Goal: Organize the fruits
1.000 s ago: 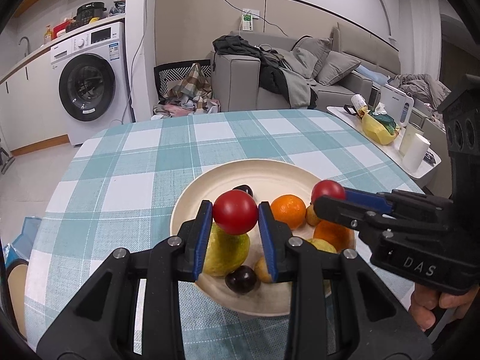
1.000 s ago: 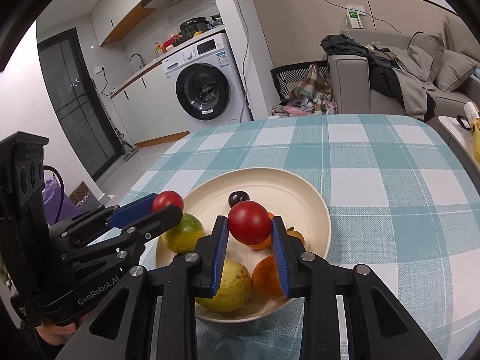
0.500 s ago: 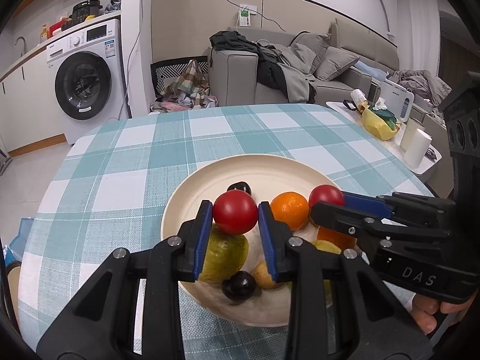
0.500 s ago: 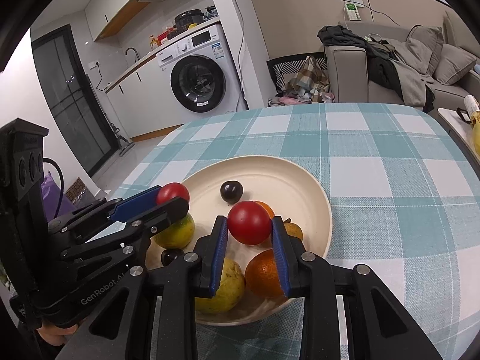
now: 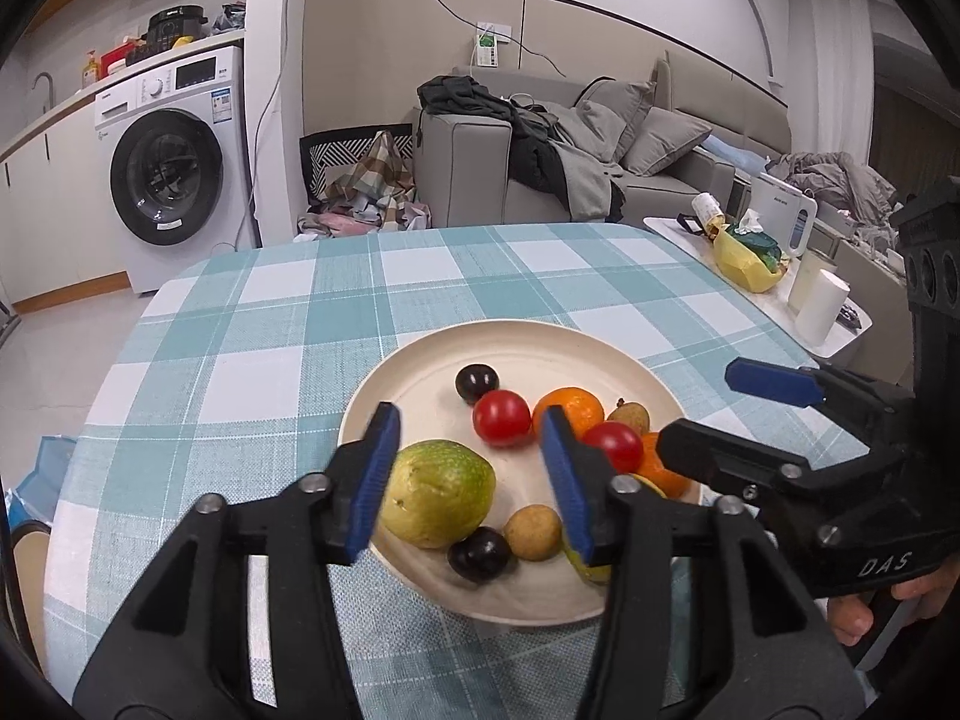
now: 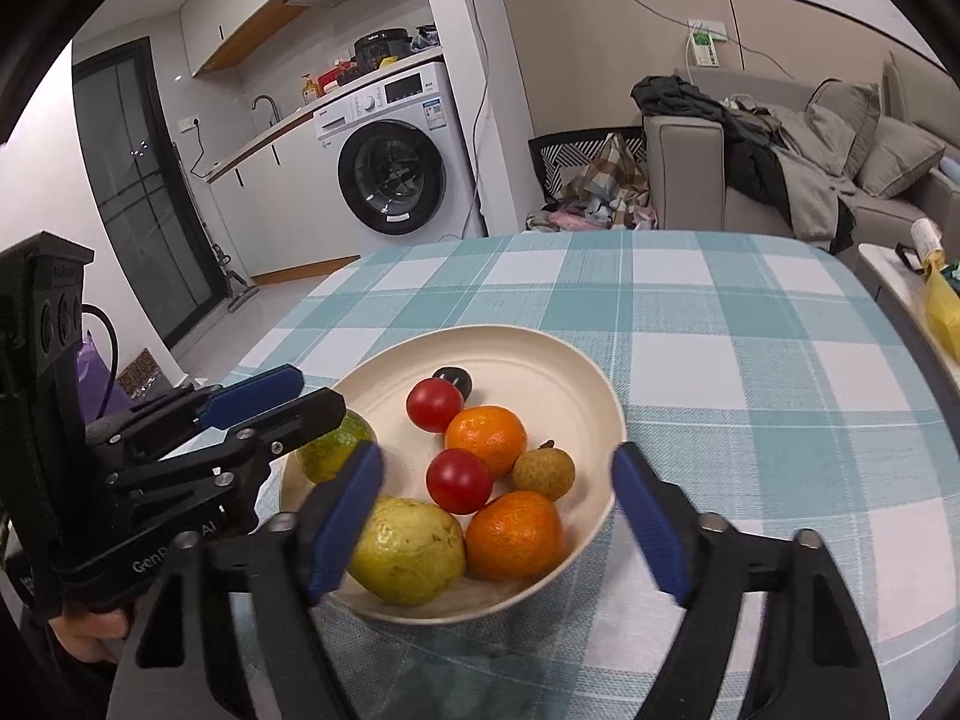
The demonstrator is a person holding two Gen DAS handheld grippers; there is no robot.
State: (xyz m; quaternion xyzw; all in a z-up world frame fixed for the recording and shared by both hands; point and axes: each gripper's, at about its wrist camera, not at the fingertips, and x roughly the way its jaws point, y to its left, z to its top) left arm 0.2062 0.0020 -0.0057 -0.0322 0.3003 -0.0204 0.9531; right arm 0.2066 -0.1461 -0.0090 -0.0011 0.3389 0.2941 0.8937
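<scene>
Both tomatoes (image 6: 459,480) released, tools (image 6: 498,516) opening.

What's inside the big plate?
The plate holds two red tomatoes, two oranges, two green guavas, longans and dark plums. The tools hide some fruit.

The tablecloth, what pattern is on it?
The tablecloth has teal and white checks, clearest in the right wrist view.

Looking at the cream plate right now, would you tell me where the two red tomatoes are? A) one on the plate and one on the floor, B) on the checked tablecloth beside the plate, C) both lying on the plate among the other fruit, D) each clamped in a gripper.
C: both red tomatoes lie on the cream plate beside the oranges, and both grippers' opening jaws have nothing between them.
</scene>
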